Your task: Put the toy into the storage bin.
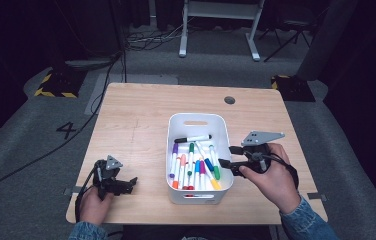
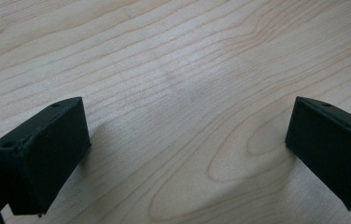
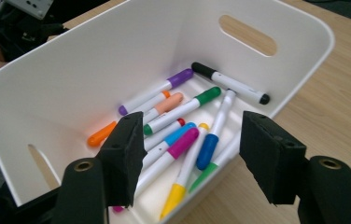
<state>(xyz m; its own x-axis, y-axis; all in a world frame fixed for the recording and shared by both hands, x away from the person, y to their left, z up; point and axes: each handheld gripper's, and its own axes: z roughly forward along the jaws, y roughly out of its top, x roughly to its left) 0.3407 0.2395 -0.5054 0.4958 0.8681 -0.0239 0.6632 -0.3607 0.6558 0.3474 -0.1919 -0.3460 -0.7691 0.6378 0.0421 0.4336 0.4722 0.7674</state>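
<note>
A white bin [image 1: 198, 120] stands right of the middle of the wooden table [image 1: 136, 120] and holds several coloured markers [image 1: 196, 167]. A black-capped marker [image 1: 192, 139] lies crosswise at their far end. My right gripper [image 1: 228, 157] hovers at the bin's right rim, open, with nothing between its jaws. In the right gripper view, the right gripper [image 3: 192, 144] looks down into the bin [image 3: 94, 60] at the markers [image 3: 183, 109]. My left gripper [image 1: 131, 182] rests near the front left edge. In its own view the left gripper [image 2: 187, 144] is open over bare wood [image 2: 164, 56].
A round cable hole [image 1: 229, 100] sits near the table's far right edge. Beyond the table are a white stand [image 1: 221, 25], floor cables and a yellow-black striped base [image 1: 56, 85]. The other hand's gripper [image 3: 19, 23] shows past the bin in the right gripper view.
</note>
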